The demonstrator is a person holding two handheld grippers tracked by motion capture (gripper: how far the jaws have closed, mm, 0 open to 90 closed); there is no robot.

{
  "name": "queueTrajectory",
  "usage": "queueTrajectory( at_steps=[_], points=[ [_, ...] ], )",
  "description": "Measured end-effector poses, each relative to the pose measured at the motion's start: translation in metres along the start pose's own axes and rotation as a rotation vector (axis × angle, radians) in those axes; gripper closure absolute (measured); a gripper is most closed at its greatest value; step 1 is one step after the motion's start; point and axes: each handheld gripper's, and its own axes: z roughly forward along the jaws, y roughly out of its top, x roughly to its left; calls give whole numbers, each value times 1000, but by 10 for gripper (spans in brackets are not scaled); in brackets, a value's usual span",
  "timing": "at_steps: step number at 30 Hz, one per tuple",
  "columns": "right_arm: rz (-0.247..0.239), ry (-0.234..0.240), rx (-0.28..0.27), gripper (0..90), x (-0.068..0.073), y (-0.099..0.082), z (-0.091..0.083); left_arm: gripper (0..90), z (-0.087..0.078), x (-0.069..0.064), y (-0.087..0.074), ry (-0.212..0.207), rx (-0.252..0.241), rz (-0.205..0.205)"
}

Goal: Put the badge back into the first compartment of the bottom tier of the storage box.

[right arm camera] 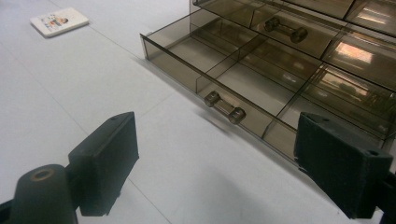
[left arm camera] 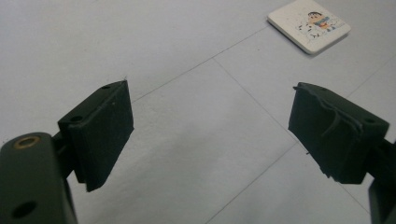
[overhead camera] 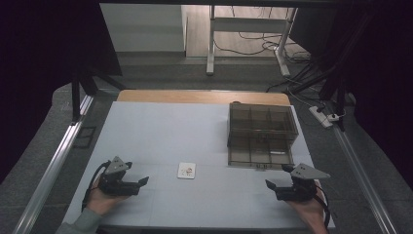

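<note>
Both hands rest low on the tabletop [overhead camera: 160, 131] — left tool [overhead camera: 142, 181] and right tool [overhead camera: 271, 185] spread wide, holding nothing, pointing inward.

**Card and drawer box on the table**

A small white card [overhead camera: 186, 170] with a cartoon picture lies flat near the middle of the table, toward the near edge. To its right and farther back stands a smoky clear plastic drawer box [overhead camera: 262, 127]. Its bottom drawer [right arm camera: 219, 74] is pulled out toward the near side, showing bare divided compartments and a small bar handle [right arm camera: 224, 107].
</note>
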Motion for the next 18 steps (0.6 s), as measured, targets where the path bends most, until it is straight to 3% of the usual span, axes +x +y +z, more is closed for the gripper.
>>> queueTrajectory(
  at_steps=[11,14,18],
  points=[
    [6,-3,33,147,0,-1,7,136,-3,2,-3,-11,-16,-13],
    [24,12,19,147,-2,1,9,136,-3,1,-4,-17,-14,-9],
    [7,15,18,147,-3,7,15,136,-4,1,-6,-22,-9,-6]
  ],
)
